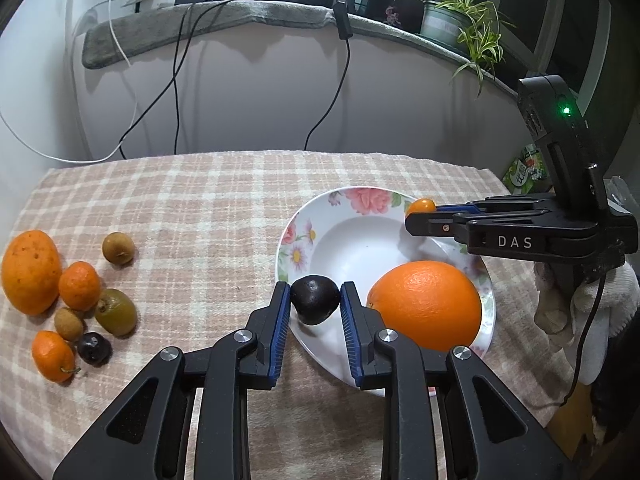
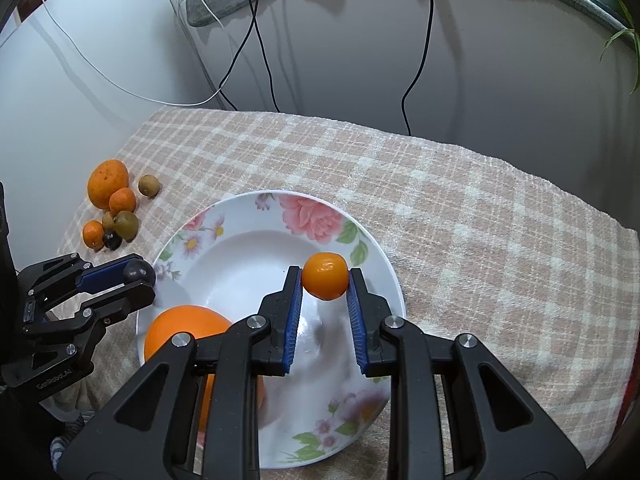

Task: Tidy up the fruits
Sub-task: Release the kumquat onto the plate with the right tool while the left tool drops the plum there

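My left gripper [image 1: 315, 300] jaws clamped on a dark fruit [image 1: 315, 299] over the plate [image 1: 296, 236] rim, my right gripper [image 2: 325, 282] jaws gripping a kumquat [image 2: 325, 276] above the plate, orange [image 1: 426, 304] lying in it

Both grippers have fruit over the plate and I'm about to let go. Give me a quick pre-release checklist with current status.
1. Left gripper holds the dark fruit between its fingers: ok.
2. Right gripper holds the small orange fruit: ok.
3. Both fruits over the plate: small orange ok; dark fruit only at the rim, not ok.
4. Bare space in the plate beside the big orange: ok.
5. Grippers apart from each other: ok.
6. Height above the plate: cannot tell.
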The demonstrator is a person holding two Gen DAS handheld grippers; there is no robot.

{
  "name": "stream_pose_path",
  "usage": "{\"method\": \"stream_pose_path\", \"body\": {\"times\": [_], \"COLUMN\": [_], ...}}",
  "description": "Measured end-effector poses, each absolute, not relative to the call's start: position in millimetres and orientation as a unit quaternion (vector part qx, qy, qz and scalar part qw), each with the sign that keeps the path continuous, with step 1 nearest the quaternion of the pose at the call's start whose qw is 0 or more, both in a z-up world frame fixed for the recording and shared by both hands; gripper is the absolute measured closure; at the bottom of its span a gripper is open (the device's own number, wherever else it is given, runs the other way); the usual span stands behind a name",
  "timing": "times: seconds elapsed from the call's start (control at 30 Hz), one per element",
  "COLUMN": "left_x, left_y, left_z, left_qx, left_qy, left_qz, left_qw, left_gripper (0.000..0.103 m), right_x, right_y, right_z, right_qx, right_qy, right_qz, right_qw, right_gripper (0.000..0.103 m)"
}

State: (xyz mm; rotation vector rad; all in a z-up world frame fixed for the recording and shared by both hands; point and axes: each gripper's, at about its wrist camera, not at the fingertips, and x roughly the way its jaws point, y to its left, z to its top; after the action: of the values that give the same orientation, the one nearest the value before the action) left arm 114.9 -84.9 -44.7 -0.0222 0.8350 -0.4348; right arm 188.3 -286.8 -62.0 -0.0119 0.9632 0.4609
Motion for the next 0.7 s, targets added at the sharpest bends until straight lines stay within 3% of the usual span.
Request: {"method": "stream_pose_path", "body": {"times": [0.1, 0.23, 0.33, 0.5, 0.7], "left_x": [114, 113, 112, 109, 108], "left_y": [-85, -84, -83, -82, -82], "left_z": [-45, -43, -42, -39, -38], "left_qx": [-0.011, -0.013, -0.015, -0.022, -0.022], "left_qy": [0.401, 0.397, 0.395, 0.389, 0.389], "left_qz": [-0.210, -0.211, -0.210, -0.211, -0.206], "left_qw": [0.892, 0.893, 0.894, 0.897, 0.898], "left_gripper": [0.067, 0.056, 0.044, 0.031, 0.028], "right_x": [188, 187, 185, 183, 182], "right_y": [-286, -287, -285, -286, -288], "right_z": [-62, -59, -56, -49, -43], "right_qx": [-0.005, -0.003, -0.003, 0.015, 0.027], "right_qy": [0.459, 0.454, 0.449, 0.439, 0.434], "right_qz": [0.219, 0.220, 0.223, 0.235, 0.238], "right_qw": [0.861, 0.863, 0.865, 0.867, 0.869], "right_gripper": [0.079, 0.047, 0.036, 0.034, 0.034]}}
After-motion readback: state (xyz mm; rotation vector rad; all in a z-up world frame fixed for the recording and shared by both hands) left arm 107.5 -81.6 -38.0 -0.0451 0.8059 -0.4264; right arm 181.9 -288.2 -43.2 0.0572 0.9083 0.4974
